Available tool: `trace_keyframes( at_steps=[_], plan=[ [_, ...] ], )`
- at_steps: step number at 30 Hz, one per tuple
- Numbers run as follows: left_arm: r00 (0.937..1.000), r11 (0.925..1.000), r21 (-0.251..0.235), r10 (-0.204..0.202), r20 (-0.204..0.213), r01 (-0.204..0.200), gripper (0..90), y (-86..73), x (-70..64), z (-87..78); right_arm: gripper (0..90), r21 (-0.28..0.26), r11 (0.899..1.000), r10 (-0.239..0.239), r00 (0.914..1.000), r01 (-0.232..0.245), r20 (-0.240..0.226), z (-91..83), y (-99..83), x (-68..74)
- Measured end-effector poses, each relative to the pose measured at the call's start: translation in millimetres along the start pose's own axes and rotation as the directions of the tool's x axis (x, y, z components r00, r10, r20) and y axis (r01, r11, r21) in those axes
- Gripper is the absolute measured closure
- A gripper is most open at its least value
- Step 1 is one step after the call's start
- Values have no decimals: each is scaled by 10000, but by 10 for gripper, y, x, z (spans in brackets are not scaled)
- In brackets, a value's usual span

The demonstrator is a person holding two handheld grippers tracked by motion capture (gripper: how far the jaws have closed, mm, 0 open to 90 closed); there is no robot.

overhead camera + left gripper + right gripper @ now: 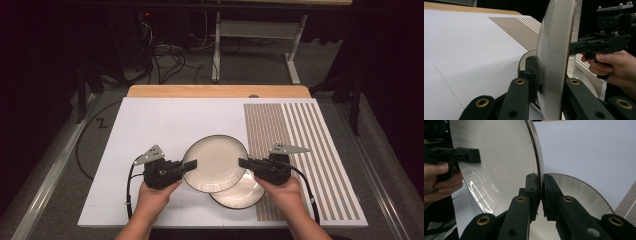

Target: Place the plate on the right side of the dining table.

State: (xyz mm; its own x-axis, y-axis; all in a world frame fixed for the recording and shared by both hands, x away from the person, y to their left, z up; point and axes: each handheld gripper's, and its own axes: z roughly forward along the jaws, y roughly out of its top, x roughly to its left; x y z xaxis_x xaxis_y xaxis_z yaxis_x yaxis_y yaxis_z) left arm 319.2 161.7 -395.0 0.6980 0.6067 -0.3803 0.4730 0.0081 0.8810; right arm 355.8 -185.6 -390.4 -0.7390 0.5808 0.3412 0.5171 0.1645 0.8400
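A cream plate with a dark rim (215, 161) is held just above the white mat between both grippers. My left gripper (190, 165) is shut on its left rim and my right gripper (244, 162) on its right rim. A second matching plate (243, 194) lies on the mat below it, partly covered. In the left gripper view the held plate (554, 57) stands edge-on in my left gripper (546, 72), with the right gripper (599, 45) beyond. In the right gripper view my right gripper (540, 180) pinches the rim of the held plate (499, 162), above the lower plate (579, 192).
The white mat (165, 125) covers a wooden table (215, 91). A brown-striped panel (295, 140) runs down the mat's right side. Beyond the table are a table frame (260, 35) and loose cables (170, 60) on the floor.
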Motion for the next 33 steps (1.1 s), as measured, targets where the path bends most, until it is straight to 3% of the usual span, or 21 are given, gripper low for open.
trace_keyframes(
  at_steps=[9, 17, 27, 33],
  plan=[
    [9999, 10000, 1, 46, -92, -46, 800, 102, -126, 121, 871, -168, 9999, -25, 9996, 30, 294, -168, 68, -31],
    [9998, 10000, 96, 15, 185, -17, 797, 206, -223, 314, 870, -308, 9993, -210, 9984, 227, 530, -392, 139, -105],
    [9984, 9971, 760, 0, 565, -43, 788, 362, -332, 693, 868, -487, 9985, -200, 9922, 262, 1229, -726, 94, -261],
    [9976, 9906, 1367, -35, 687, -59, 788, 461, -372, 934, 869, -713, 9974, 174, 9878, -64, 1545, -869, 40, -397]
  ],
)
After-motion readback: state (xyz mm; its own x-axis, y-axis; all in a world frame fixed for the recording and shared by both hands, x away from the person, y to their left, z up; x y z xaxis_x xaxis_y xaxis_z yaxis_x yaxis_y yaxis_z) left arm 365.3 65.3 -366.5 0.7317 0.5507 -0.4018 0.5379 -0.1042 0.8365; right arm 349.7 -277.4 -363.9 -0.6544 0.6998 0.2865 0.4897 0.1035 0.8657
